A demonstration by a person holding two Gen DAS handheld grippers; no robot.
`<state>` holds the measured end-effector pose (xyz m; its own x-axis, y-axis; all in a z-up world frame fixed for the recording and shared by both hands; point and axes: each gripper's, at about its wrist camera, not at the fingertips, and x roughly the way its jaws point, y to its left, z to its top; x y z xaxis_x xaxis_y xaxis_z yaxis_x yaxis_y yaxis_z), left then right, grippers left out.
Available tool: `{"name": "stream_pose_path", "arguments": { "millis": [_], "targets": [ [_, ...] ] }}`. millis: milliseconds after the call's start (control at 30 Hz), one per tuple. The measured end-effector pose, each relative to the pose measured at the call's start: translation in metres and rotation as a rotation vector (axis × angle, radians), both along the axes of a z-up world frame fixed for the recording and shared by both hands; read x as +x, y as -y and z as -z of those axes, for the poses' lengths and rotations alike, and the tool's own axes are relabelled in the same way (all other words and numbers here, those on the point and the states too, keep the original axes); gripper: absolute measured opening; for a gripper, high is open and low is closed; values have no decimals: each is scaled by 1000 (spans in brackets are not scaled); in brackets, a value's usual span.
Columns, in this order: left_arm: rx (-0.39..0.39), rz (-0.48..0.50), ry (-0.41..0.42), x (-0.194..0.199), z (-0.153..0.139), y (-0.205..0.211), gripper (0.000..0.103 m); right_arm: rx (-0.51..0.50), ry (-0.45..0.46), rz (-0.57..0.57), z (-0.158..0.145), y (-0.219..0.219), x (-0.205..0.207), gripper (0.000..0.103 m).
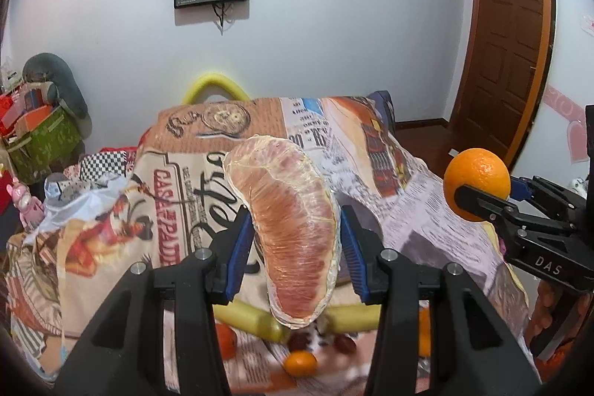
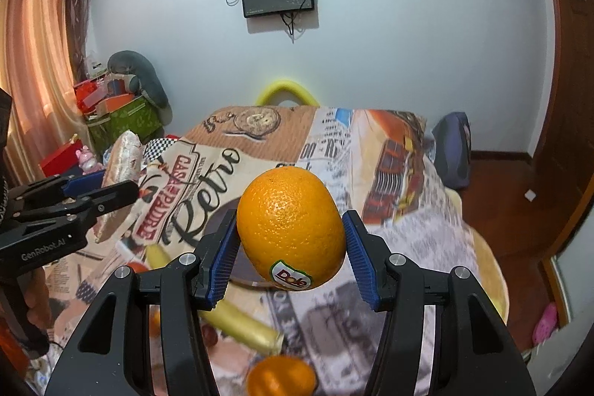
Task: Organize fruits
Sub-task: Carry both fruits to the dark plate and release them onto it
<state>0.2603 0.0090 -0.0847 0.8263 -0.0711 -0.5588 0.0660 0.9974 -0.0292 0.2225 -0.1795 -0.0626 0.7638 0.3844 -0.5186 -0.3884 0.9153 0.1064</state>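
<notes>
My left gripper [image 1: 295,240] is shut on a wrapped pink pomelo wedge [image 1: 293,232], held up above the table. It also shows at the left of the right wrist view [image 2: 118,180]. My right gripper [image 2: 291,244] is shut on an orange [image 2: 291,229] with a Dole sticker, held above a dark plate [image 2: 222,229]. The orange also shows at the right of the left wrist view [image 1: 477,182]. Bananas [image 1: 252,320] and small oranges [image 1: 300,362] lie on the table below; one small orange shows in the right wrist view [image 2: 282,377].
The table is covered by a printed retro cloth [image 1: 178,180]. A yellow chair back [image 1: 215,86] stands at its far edge. Boxes and a green bin [image 1: 41,136] sit at the left. A wooden door [image 1: 508,36] is at the right.
</notes>
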Motion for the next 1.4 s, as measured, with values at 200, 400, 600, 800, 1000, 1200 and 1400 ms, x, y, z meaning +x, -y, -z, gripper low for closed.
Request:
{"name": "stream_pose_path", "arguments": {
  "millis": [200,400,600,800,1000,1200,1400],
  "targets": [
    [-1,-11,-26,34,9,-11,46,-23,-30,-9,9,-7,30,52],
    [23,-20,-72,68,32,-14,46,-28,-88,-20,27,-12,62,52],
    [31,-23,-136,96,61,-13,46,-46,-168,-42,53,-19,89,52],
    [23,3,-232,125,93,-12,46,-74,-267,-76,81,-26,114,52],
    [40,14,-298,147,117,-10,46,-88,-317,-96,98,-28,128,52],
    [30,39,-352,162,130,-10,46,-127,-344,-115,110,-36,140,52],
    [19,52,-392,171,136,-9,46,-152,-379,-142,121,-43,145,52]
  ]
}}
